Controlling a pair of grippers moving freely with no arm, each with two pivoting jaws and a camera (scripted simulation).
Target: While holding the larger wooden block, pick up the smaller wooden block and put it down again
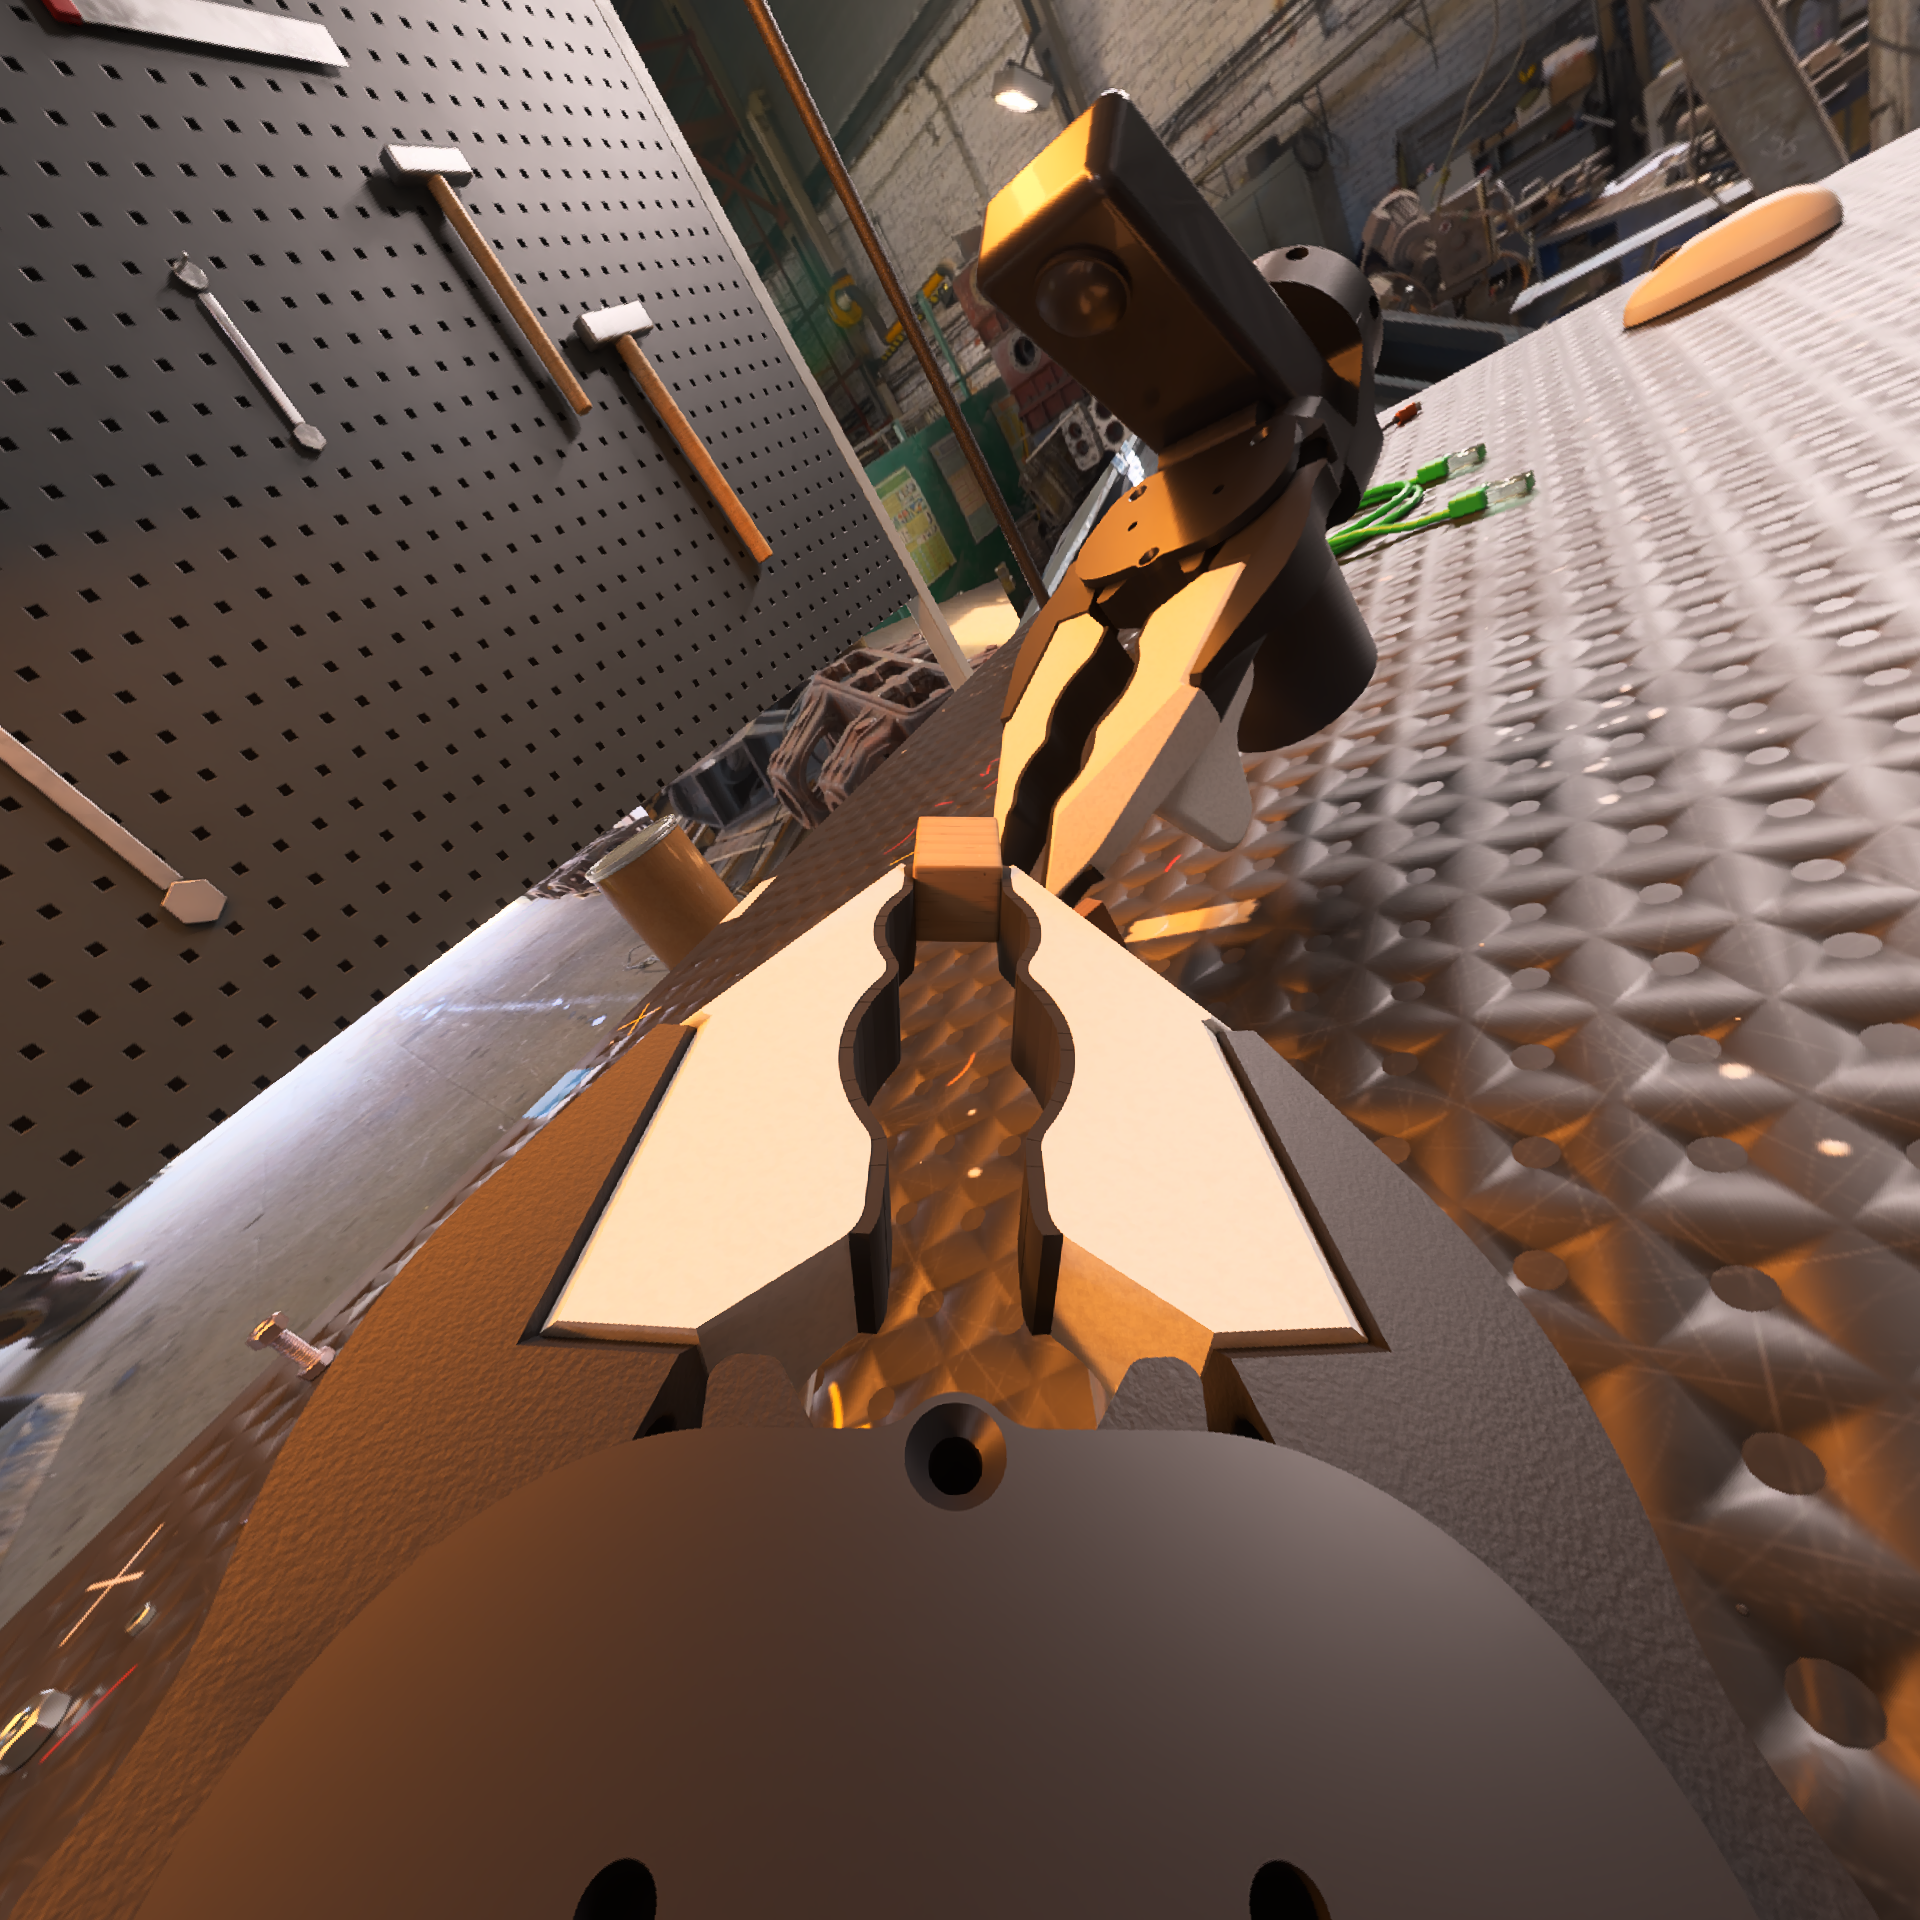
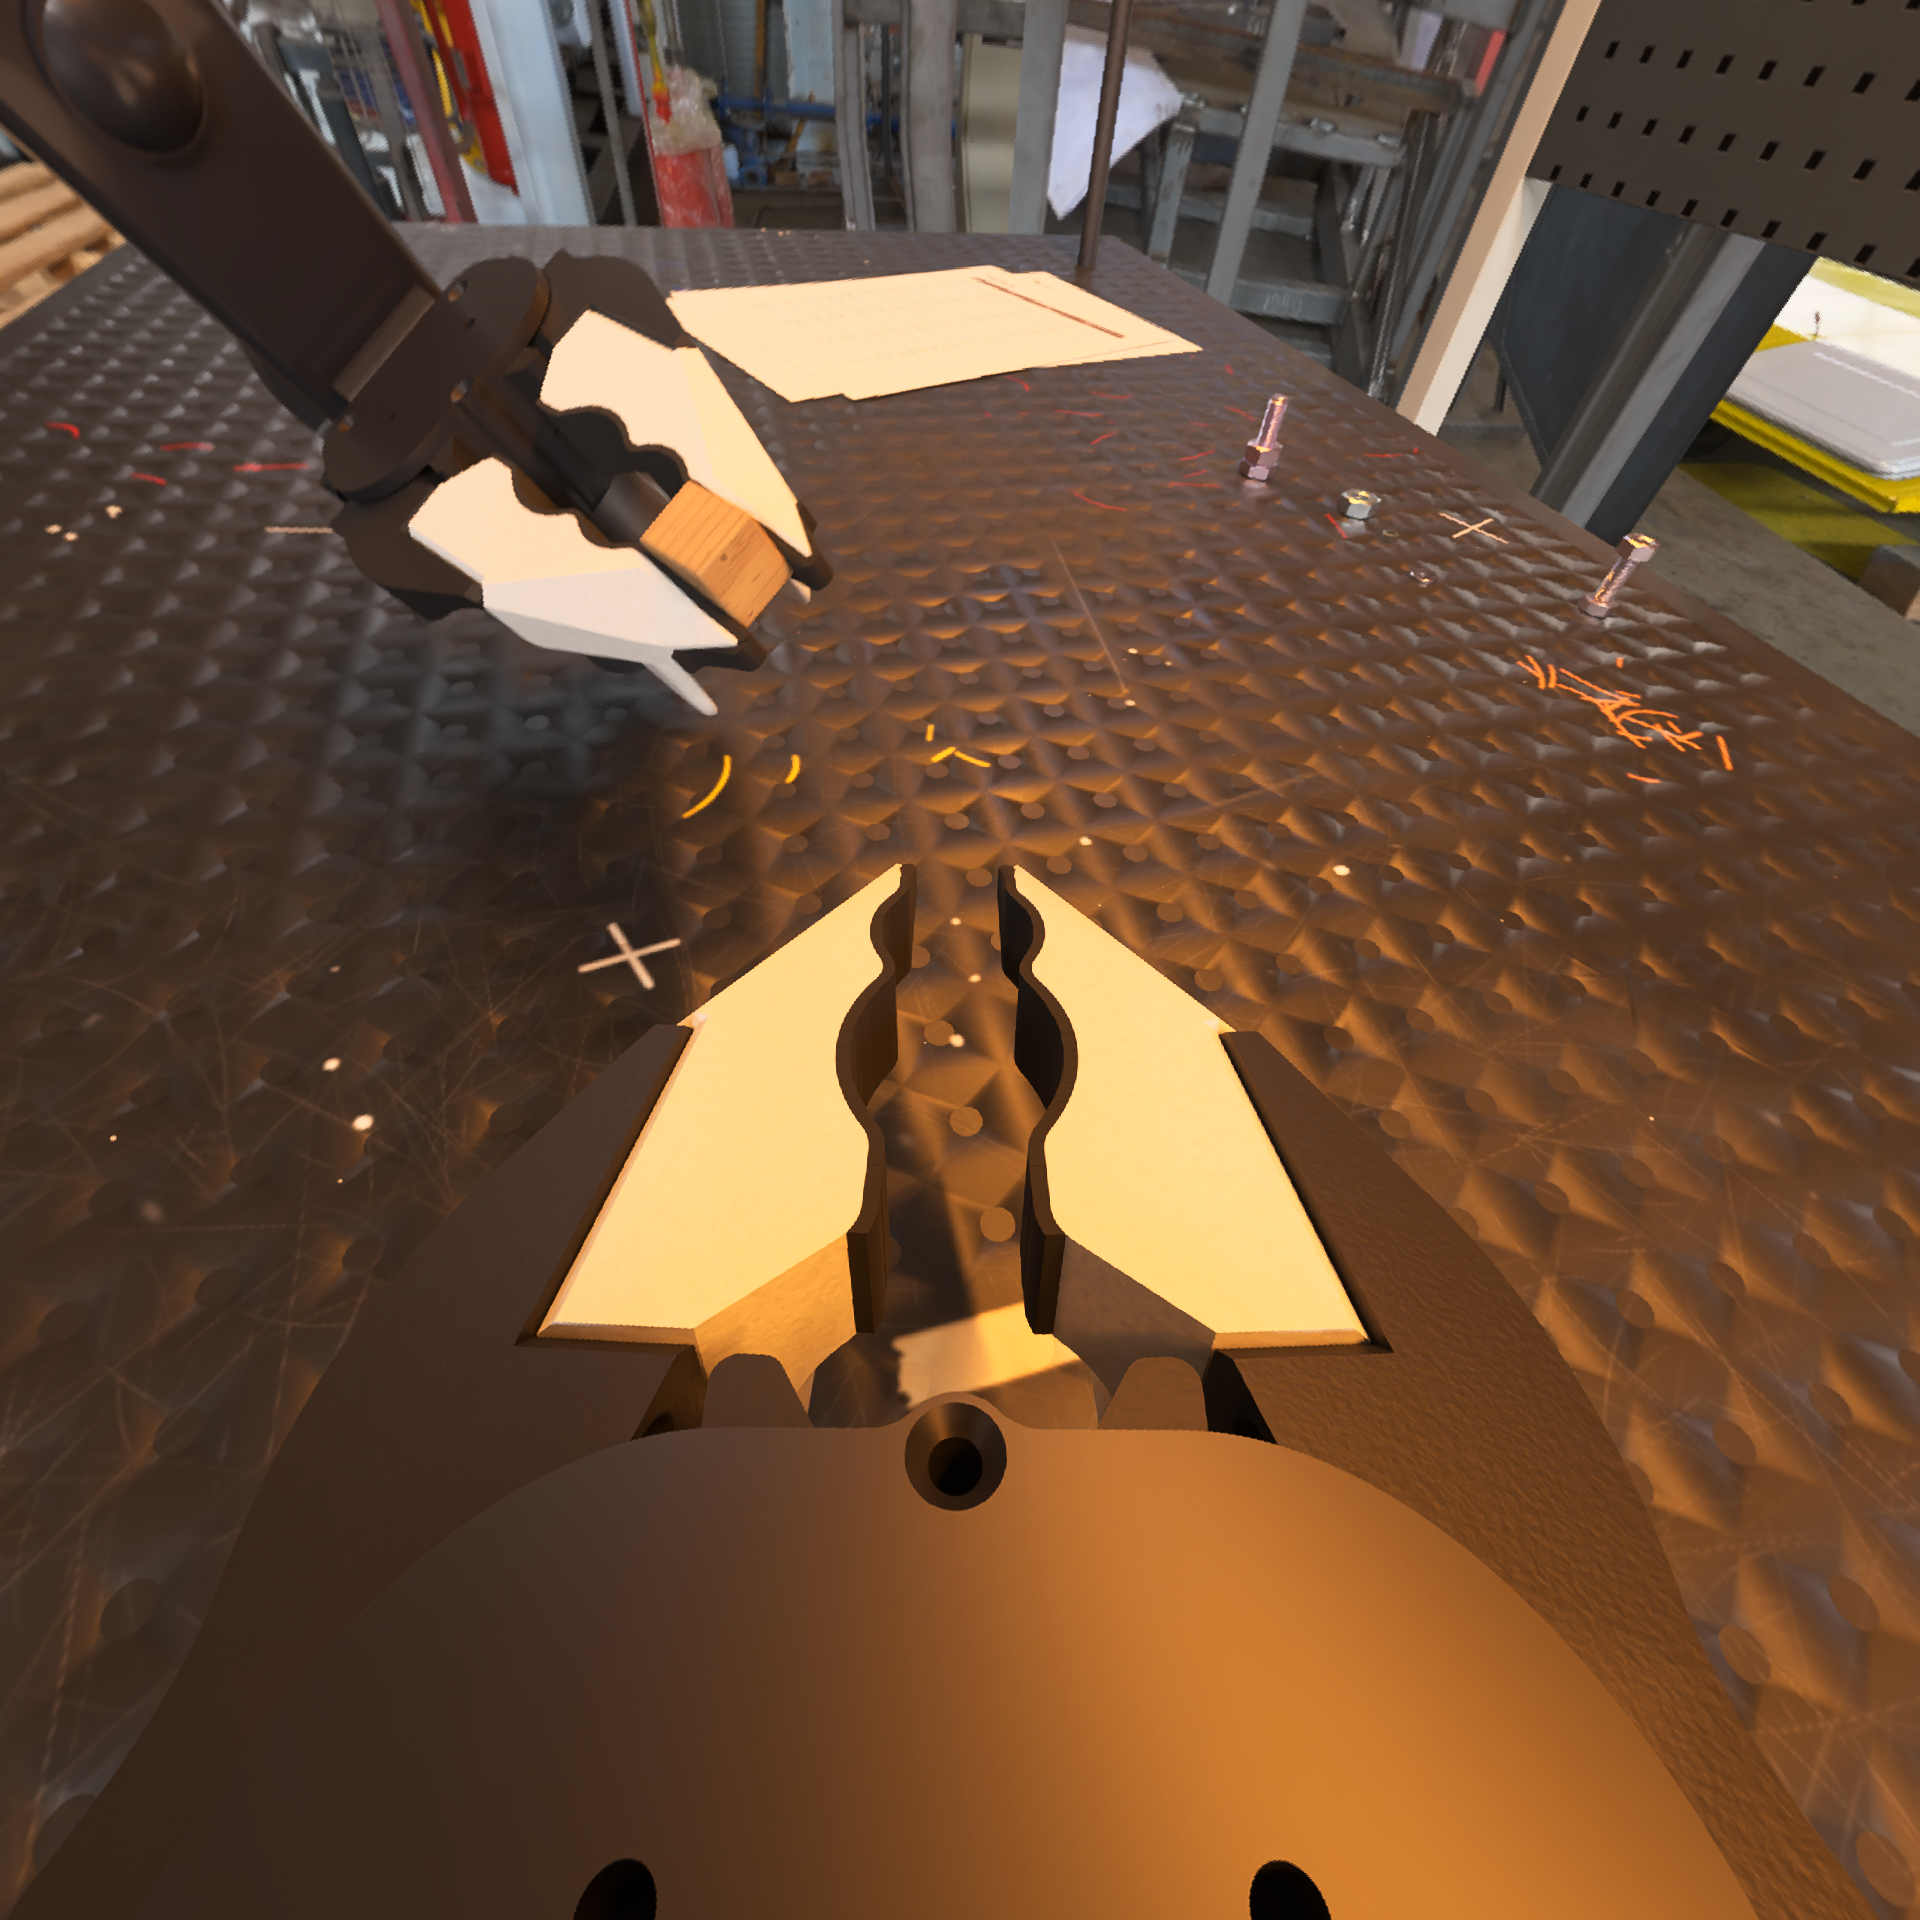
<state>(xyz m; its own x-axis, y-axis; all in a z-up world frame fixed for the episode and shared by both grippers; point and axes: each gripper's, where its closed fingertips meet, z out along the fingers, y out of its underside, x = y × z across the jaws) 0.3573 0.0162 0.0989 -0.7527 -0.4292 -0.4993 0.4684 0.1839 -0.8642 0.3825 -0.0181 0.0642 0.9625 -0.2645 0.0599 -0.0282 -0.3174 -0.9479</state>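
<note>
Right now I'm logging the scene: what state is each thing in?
Left gripper: shut on wooden block.
Wooden block: held off the table.
Right gripper: open, empty.
Can: upright.
Papers: lying flat.
Bolts: standing on end.

A workshop — metalwork bench and tools.
Hammers (image 1: 488, 275) hang on a pegboard (image 1: 312, 623); bolts (image 2: 1262, 436) lie on the dimpled steel table (image 2: 1351, 935) — machinery behind.

Dark pegboard wall (image 1: 343, 582); dimpled metal table (image 2: 1351, 935); cluttered workshop beyond.
</note>
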